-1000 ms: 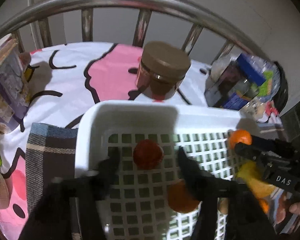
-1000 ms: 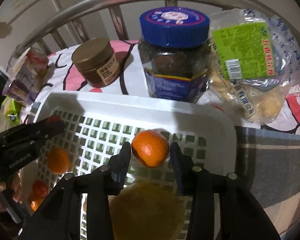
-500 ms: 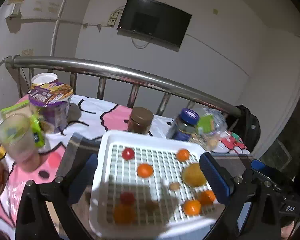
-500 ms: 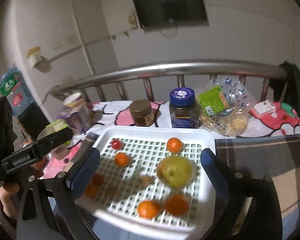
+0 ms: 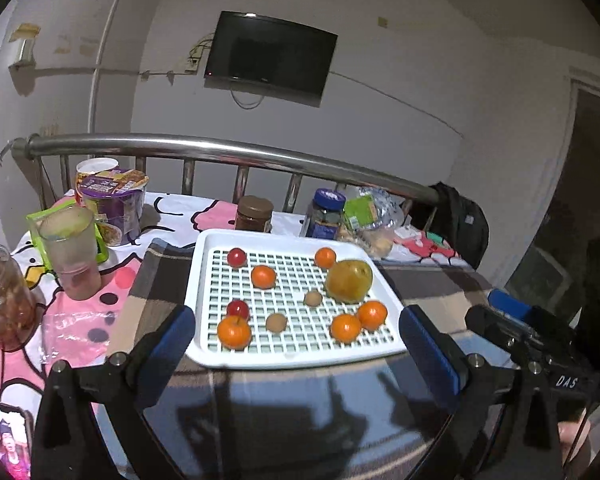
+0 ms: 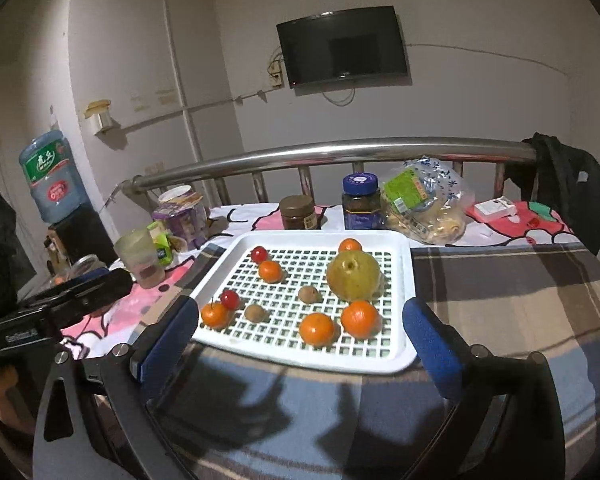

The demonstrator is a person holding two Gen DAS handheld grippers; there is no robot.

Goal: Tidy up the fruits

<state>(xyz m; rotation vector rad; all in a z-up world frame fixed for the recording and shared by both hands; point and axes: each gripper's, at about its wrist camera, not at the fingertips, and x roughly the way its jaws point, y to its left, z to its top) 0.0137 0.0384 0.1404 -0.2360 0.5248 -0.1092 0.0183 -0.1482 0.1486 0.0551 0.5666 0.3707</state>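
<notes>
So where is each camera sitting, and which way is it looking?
Left wrist view: sits on the left gripper, looking forward and down over its open blue-padded fingers at the white tray of fruit; the right gripper shows at the right edge.
Right wrist view: sits on the right gripper, looking the same way over its open fingers; the left gripper and a bit of the hand holding it show at the left edge.
Shared: the tray, the big yellow pear, the metal rail and the wall TV.
</notes>
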